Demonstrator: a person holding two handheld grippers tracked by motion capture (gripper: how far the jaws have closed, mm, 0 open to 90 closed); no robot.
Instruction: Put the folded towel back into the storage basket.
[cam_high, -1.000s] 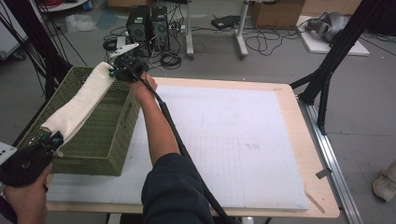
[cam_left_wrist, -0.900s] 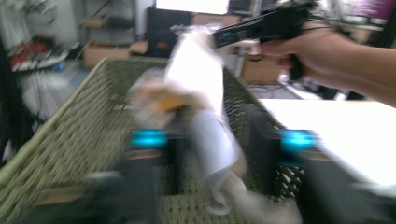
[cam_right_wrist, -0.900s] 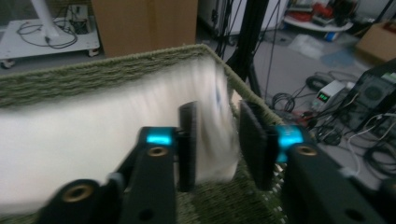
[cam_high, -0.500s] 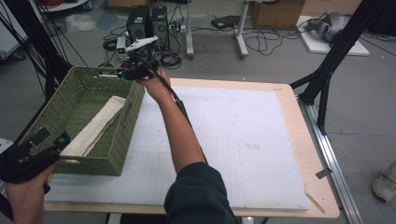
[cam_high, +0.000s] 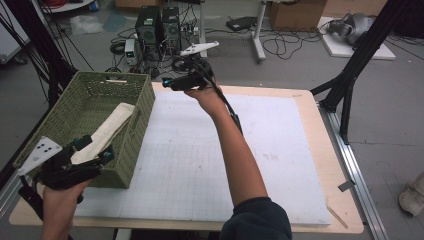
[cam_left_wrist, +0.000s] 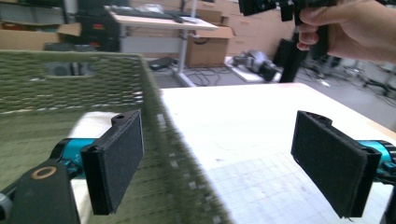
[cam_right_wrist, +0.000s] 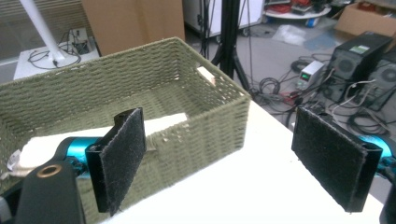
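High view: your left gripper (cam_high: 92, 150) sits at the near end of the basket (cam_high: 142, 107), its fingers spread wide to either side of the near end of the cloth (cam_high: 107, 131), which lies lengthwise inside the basket; nothing is gripped. They have just been opening.

Basket: green, woven, at the left edge of the bench (cam_high: 300, 105), beside the white mat (cam_high: 200, 165).

Left gripper view: your fingers (cam_left_wrist: 119, 163) stand wide apart, with the basket wall between them and no contact.

High view: your right gripper (cam_high: 167, 83) is held above the bench's far edge, just right of the basket.

Right gripper view: your fingers (cam_right_wrist: 123, 154) are fully spread, also just opened, empty; basket (cam_right_wrist: 201, 126) and cloth (cam_right_wrist: 163, 123) lie beyond them.
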